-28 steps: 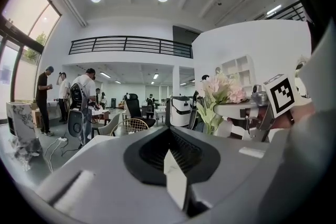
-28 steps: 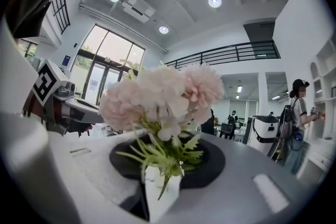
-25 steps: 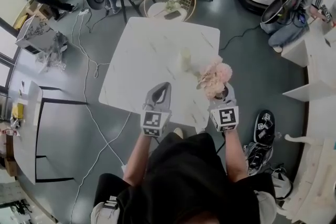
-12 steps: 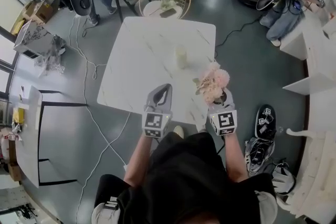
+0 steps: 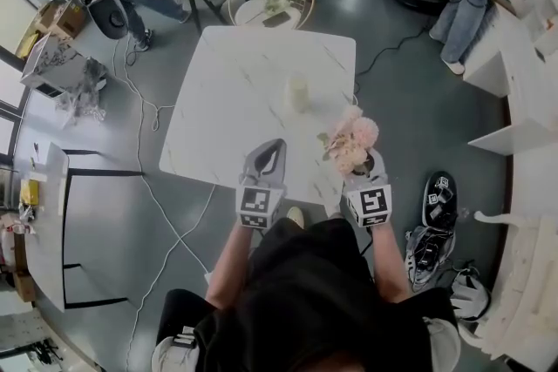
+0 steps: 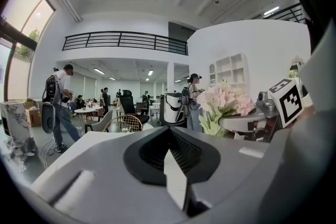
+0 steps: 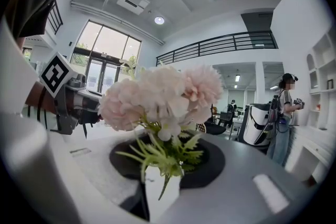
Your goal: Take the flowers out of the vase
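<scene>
head view, marble table (image 5: 244, 91), grey floor (image 5: 122, 222), right tool (image 5: 366, 165) clamped on flowers (image 5: 353, 139), left tool (image 5: 271, 145) closed

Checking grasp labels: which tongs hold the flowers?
The right tongs, shut on the stems of the flowers; the left tongs are shut on nothing.

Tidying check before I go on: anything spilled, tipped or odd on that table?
Nothing stands out. The vase stands upright on the table, no spill visible; the flowers are out of it, held by the right gripper.
</scene>
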`<state>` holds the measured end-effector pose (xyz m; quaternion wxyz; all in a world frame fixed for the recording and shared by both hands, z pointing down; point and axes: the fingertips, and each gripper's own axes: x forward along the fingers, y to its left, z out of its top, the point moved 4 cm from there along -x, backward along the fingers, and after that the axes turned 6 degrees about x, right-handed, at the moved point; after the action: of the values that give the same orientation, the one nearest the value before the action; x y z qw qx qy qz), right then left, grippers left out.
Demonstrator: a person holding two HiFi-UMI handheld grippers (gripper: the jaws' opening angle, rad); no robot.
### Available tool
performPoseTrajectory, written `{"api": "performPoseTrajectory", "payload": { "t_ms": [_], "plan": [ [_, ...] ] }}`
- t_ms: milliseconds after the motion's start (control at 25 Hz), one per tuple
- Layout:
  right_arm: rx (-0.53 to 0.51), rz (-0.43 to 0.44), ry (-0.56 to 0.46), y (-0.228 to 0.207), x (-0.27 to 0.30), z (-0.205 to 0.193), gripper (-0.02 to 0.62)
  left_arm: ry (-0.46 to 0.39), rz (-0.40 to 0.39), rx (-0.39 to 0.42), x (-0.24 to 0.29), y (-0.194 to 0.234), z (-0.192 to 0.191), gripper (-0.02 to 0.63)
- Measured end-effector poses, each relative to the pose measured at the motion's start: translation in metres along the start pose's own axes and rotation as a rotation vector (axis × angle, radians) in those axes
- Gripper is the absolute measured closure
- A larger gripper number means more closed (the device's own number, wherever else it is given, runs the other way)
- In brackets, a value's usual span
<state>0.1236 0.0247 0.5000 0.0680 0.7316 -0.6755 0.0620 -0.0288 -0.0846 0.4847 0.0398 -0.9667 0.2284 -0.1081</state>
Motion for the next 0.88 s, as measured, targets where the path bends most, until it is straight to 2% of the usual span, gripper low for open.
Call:
{"api": "performPoseTrajectory", "payload": {
  "t_ms": [880],
  "plan": [
    [0.010,0.001,-0.006,0.0001,0.0040,0.0022,0.469,-0.004,-0.003,0.000,0.0012,0.0028,-0.0008,0.598]
  ]
}}
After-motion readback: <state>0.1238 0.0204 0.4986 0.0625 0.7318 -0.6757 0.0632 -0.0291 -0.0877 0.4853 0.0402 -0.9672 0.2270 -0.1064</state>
